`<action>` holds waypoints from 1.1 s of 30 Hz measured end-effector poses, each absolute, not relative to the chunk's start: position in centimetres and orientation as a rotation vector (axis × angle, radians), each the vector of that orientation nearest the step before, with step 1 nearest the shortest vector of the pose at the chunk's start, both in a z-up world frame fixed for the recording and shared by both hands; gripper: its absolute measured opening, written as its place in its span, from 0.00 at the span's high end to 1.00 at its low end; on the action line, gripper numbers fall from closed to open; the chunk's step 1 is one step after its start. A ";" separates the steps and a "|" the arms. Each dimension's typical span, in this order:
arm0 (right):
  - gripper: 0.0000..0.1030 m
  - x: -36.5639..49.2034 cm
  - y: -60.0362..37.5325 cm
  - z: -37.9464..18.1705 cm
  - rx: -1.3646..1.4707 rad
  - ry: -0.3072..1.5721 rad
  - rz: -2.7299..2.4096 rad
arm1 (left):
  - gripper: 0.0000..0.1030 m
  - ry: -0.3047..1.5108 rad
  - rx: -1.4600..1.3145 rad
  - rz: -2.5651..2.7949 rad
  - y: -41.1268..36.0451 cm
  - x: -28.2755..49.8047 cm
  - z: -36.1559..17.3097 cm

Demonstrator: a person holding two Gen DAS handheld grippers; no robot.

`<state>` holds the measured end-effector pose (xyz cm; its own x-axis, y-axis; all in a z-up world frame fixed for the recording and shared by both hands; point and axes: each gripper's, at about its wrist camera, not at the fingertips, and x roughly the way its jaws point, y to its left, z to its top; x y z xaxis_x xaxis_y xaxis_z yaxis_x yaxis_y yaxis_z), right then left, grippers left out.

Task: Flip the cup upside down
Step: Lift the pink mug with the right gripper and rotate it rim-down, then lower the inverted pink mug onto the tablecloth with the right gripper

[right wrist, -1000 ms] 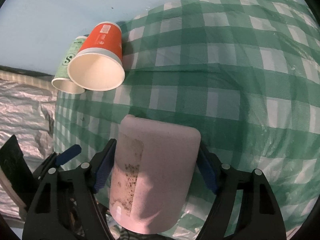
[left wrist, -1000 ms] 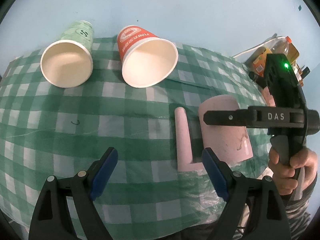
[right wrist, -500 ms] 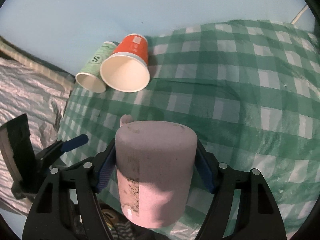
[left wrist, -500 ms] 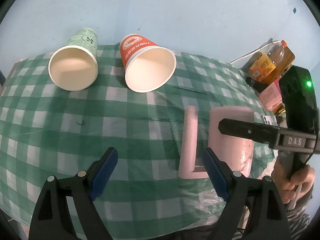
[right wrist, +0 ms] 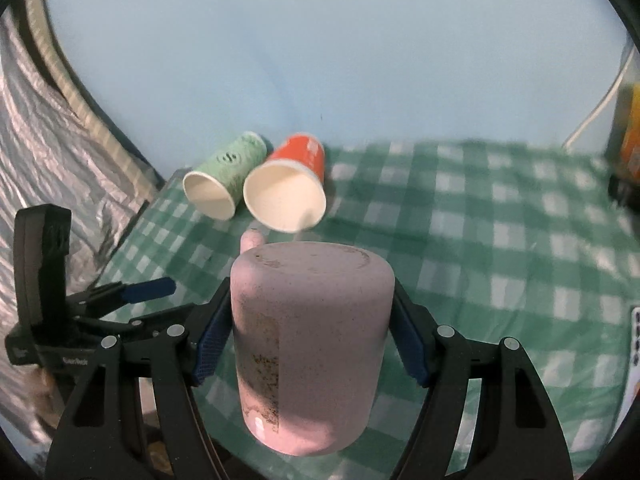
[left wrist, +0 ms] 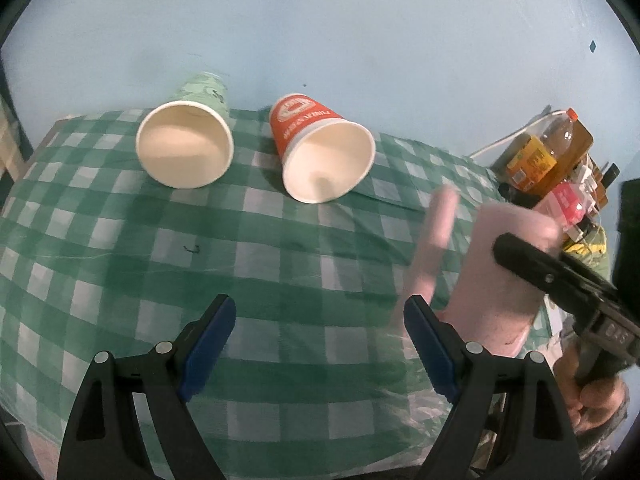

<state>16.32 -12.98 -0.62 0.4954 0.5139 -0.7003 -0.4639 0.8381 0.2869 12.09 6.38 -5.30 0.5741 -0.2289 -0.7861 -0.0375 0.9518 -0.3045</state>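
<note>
Lifted since a second ago, the pink mug (right wrist: 308, 344) now hangs above the counter (left wrist: 280, 248) instead of lying on its checked cloth, its flat base turned up toward the right wrist camera and its handle (left wrist: 434, 248) pointing away to the left. The right gripper (right wrist: 308, 344) clamps the mug's sides between its blue pads (right wrist: 410, 344). The left gripper (left wrist: 320, 344) hovers low over the cloth with its jaws spread wide, holding nothing, just beside the mug. Farther back, a green paper cup (left wrist: 188, 136) and a red paper cup (left wrist: 320, 152) lie on their sides, mouths toward the cameras.
</note>
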 end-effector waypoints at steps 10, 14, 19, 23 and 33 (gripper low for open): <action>0.29 13.7 -11.0 0.6 -0.074 0.613 0.512 | 0.15 0.907 -0.295 -0.061 7.0 10.9 -5.6; 0.29 13.3 -10.1 0.6 -0.124 0.540 0.476 | 0.15 0.898 -0.316 -0.047 7.7 10.7 -5.9; 0.29 13.4 -9.3 0.4 -0.152 0.509 0.454 | 0.15 0.894 -0.340 -0.038 8.4 10.5 -6.4; 0.29 14.0 -8.6 -0.3 -0.183 0.511 0.439 | 0.15 0.897 -0.363 -0.037 8.9 10.3 -6.8; 0.29 14.7 -7.9 -2.6 -0.222 0.557 0.432 | 0.15 0.897 -0.367 -0.037 9.1 10.2 -7.1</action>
<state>14.71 -7.88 -2.57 0.7628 0.3348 -0.5532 -0.4530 0.8872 -0.0877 10.21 9.12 -7.06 0.6276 -0.1836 -0.7566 -0.1202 0.9373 -0.3272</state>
